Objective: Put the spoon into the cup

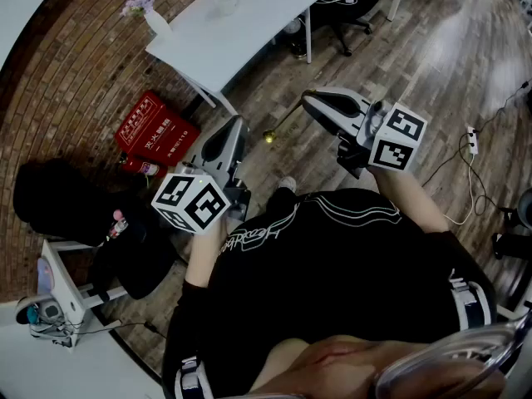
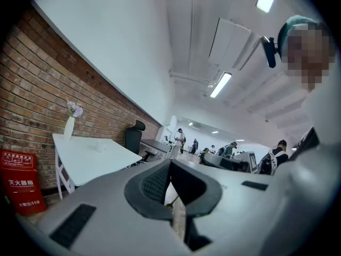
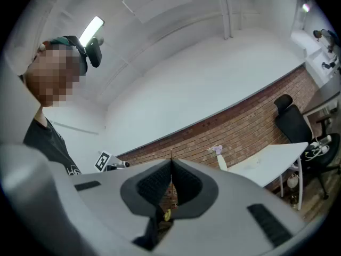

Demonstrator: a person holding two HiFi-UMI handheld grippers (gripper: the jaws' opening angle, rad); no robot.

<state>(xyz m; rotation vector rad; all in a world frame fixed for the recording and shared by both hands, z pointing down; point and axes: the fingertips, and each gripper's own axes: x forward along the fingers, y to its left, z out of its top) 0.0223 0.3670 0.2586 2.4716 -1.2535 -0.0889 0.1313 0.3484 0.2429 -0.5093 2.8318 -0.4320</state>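
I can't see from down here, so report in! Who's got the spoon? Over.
Right gripper shut on spoon. Left gripper shut, empty. Cup on white table, spoon not in yet.

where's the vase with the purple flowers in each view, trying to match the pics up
Head view: the vase is at the upper left, on the end of the white table nearest the brick wall.
Left gripper view: the vase is at the left, on the table's far end.
Right gripper view: the vase is right of centre, at the table's left end.
Shared landmark: the white table.
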